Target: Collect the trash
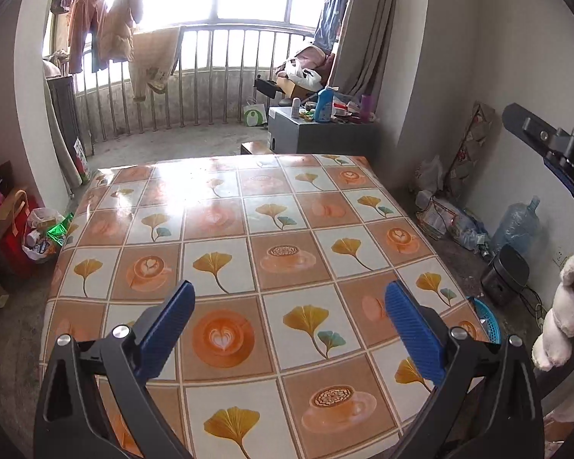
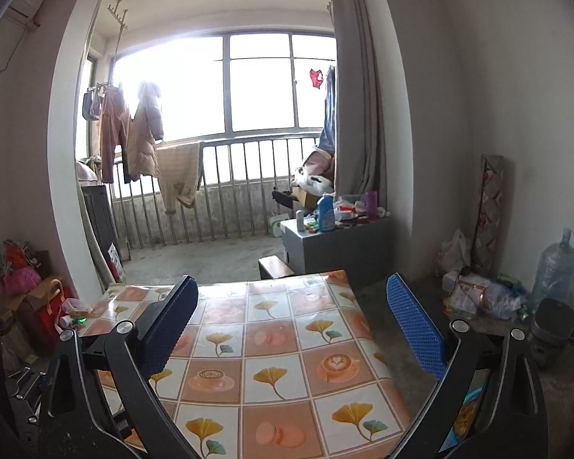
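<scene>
Both grippers hang over the table (image 1: 225,199) with its ginkgo-leaf and coffee-cup oilcloth, and there's nothing on that cloth to pick up. The trash lies off it: a white bag of trash (image 1: 44,235) with a green wrapper sits on the floor past the table's far-left corner, forward and left of the left gripper (image 1: 289,315). The right gripper (image 2: 291,319) sees the same bag (image 2: 72,311) low on its left, so the left hand looks the nearer one (my guess only). There's also a litter pile (image 2: 478,298) on the floor by the right wall, beside a water jug (image 2: 555,264), ahead and right of the right gripper.

Both sets of blue pads (image 1: 168,329) stand wide apart, holding nothing. Both tools point at the balcony, the left tilted down at the cloth, the right held more level.
</scene>
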`<state>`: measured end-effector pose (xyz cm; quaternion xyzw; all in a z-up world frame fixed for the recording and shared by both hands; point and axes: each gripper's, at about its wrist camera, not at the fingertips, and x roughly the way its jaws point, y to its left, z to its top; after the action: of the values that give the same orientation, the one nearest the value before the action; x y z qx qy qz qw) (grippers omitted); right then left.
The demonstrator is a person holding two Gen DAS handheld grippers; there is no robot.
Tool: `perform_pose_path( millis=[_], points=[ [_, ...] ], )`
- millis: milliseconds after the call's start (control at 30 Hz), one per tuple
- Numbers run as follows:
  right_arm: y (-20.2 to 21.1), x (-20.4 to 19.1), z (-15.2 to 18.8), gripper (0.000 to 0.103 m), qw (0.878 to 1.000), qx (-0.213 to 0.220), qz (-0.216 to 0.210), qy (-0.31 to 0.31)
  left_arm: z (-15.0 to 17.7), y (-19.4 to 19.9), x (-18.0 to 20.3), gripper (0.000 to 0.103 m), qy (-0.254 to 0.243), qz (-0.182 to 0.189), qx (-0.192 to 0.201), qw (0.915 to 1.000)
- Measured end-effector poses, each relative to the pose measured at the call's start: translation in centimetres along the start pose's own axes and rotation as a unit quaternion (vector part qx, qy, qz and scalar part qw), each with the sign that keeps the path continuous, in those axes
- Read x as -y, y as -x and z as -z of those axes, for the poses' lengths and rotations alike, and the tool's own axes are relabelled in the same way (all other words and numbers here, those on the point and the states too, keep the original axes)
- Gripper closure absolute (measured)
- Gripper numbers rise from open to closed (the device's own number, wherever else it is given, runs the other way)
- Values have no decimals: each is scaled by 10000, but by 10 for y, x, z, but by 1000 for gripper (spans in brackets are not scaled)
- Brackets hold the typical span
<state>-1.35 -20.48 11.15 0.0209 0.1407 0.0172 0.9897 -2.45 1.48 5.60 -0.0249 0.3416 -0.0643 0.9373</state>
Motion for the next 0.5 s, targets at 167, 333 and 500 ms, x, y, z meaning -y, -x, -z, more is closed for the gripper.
perform_pose_path(
  millis=[167,333,500],
  points=[
    [-2,-8,-1,8,10000,-56,-61,32,8,-3,-2,6,22,107,-145,9998],
    [-5,-15,2,8,9998,-150,-94,11,11,-2,-5,6,44,129,-143,9998],
    [-5,-18,2,8,9997,-186,-174,-35,14,-2,-7,6,72,120,-179,9997]
  ],
)
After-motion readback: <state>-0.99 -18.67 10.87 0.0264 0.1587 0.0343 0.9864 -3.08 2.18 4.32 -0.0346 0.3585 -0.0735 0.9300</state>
